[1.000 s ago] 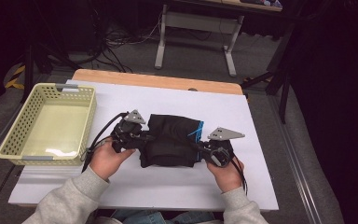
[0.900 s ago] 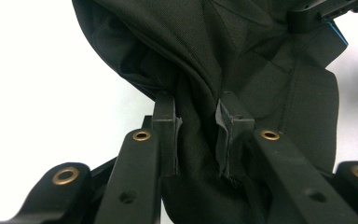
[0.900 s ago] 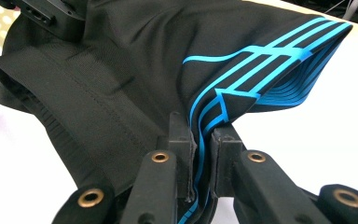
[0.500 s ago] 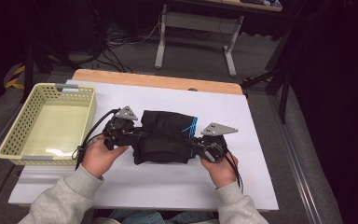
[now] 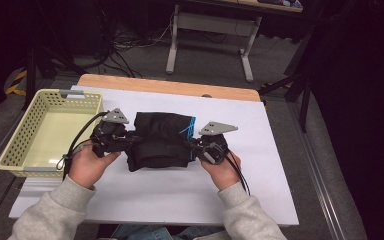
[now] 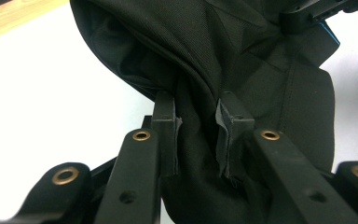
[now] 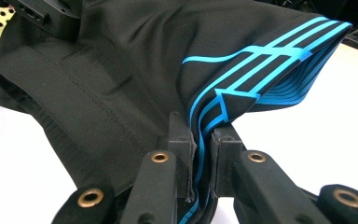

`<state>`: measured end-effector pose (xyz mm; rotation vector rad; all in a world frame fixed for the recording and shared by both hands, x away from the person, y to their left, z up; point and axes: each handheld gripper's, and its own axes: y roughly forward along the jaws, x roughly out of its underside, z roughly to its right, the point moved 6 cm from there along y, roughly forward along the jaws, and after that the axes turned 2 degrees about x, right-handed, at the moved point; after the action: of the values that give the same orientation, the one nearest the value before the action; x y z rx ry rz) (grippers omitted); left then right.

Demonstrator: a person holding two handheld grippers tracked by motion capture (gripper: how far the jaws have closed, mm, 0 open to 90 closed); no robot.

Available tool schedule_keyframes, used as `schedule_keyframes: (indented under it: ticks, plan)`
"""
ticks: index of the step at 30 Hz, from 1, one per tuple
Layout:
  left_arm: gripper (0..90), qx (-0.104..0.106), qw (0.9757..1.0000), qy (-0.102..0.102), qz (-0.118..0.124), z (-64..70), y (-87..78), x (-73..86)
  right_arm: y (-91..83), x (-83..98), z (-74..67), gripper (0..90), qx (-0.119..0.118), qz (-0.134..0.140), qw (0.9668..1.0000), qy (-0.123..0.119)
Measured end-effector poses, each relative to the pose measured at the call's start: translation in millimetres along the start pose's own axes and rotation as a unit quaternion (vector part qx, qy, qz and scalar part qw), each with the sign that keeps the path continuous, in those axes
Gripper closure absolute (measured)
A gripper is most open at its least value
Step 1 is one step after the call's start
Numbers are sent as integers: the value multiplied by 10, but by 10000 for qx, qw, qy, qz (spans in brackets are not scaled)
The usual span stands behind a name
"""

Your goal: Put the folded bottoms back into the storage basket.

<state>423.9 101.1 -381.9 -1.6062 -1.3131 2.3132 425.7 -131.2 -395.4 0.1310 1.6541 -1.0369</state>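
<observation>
A folded black garment (image 5: 161, 140) with blue stripes (image 5: 188, 127) is held over the white table (image 5: 280, 150) between both hands. My left gripper (image 5: 130, 139) is shut on its left edge; in the left gripper view the pads (image 6: 167, 126) pinch a thick bunch of black cloth (image 6: 223, 56). My right gripper (image 5: 194, 145) is shut on the right edge; in the right gripper view the pads (image 7: 182, 140) clamp the blue-striped fold (image 7: 261, 60). The garment (image 7: 98, 84) hangs slightly lifted between the two grippers.
A yellow plastic basket (image 5: 15, 140) stands at the table's left edge, close to my left hand (image 5: 85, 165). A wooden strip (image 5: 170, 86) runs along the far edge. Beyond the table are a grey stand (image 5: 210, 35) and cables on the floor.
Both grippers have carried the garment to the left, toward the basket, and lifted it a little. The grips on the cloth have not changed.
</observation>
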Motion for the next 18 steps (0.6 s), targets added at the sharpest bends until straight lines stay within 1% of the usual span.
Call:
schedule_keyframes:
  ticks: [1, 2, 3, 4, 9, 10, 12, 13, 14, 15, 18]
  plan:
    - [730, -23, 10000, -16, 4, -26, -38, 5, 55, -61, -30, 821, -28, 12, 10000, -62]
    - [730, -37, 10000, -21, 9, -42, -61, 8, 73, -81, -42, 821, -44, 15, 10000, -72]
    - [729, -81, 9999, -72, 33, -72, -110, 18, 97, -105, -55, 821, -62, 15, 9999, -95]
    - [730, -109, 9999, -60, 33, -96, -142, 28, 115, -123, -66, 821, -77, 11, 9999, -113]
    - [729, -200, 9997, -145, 41, -177, -247, 86, 223, -227, -128, 820, -165, -2, 9996, -212]
    - [729, -200, 9997, -145, 41, -177, -247, 86, 223, -227, -128, 820, -165, -2, 9996, -212]
    - [729, -216, 9994, -240, 76, -224, -307, 118, 293, -296, -172, 821, -231, 1, 9994, -270]
    - [730, -220, 9994, -257, 90, -236, -323, 125, 306, -311, -180, 821, -242, 6, 9993, -292]
    - [729, -199, 9994, -264, 113, -257, -348, 134, 319, -325, -187, 821, -251, 9, 9992, -308]
    - [729, -175, 9992, -319, 132, -266, -363, 140, 339, -346, -200, 821, -264, 6, 9991, -324]
    - [729, -219, 9992, -307, 122, -303, -406, 153, 379, -390, -221, 821, -307, 12, 9990, -340]
